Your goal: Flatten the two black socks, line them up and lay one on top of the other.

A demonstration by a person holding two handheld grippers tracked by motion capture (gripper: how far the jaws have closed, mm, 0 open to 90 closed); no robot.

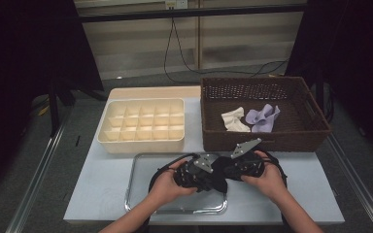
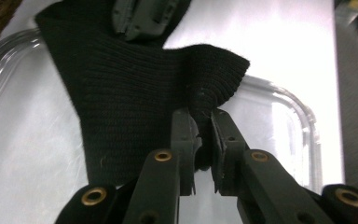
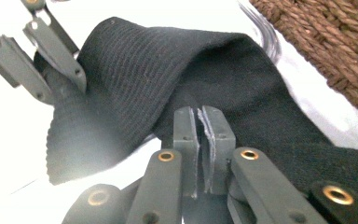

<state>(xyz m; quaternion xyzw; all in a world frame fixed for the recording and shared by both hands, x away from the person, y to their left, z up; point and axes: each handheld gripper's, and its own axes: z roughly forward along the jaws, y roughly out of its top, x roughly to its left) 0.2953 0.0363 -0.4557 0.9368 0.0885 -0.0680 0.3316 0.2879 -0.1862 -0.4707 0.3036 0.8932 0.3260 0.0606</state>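
Sock [image 2: 135, 88], black and ribbed, hangs over the tray [image 1: 141, 167], clamped between left hand-held gripper [image 2: 204, 122] and right hand-held gripper [image 3: 201, 122].

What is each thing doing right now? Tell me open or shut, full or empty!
left gripper: fingers shut on the black sock.
right gripper: fingers shut on the black sock.
black sock: pinched by both grippers over the metal tray.
metal tray: on the table.
divided box: compartments empty.
wicker basket: holds two socks.
white sock: crumpled in the basket.
purple sock: crumpled in the basket.
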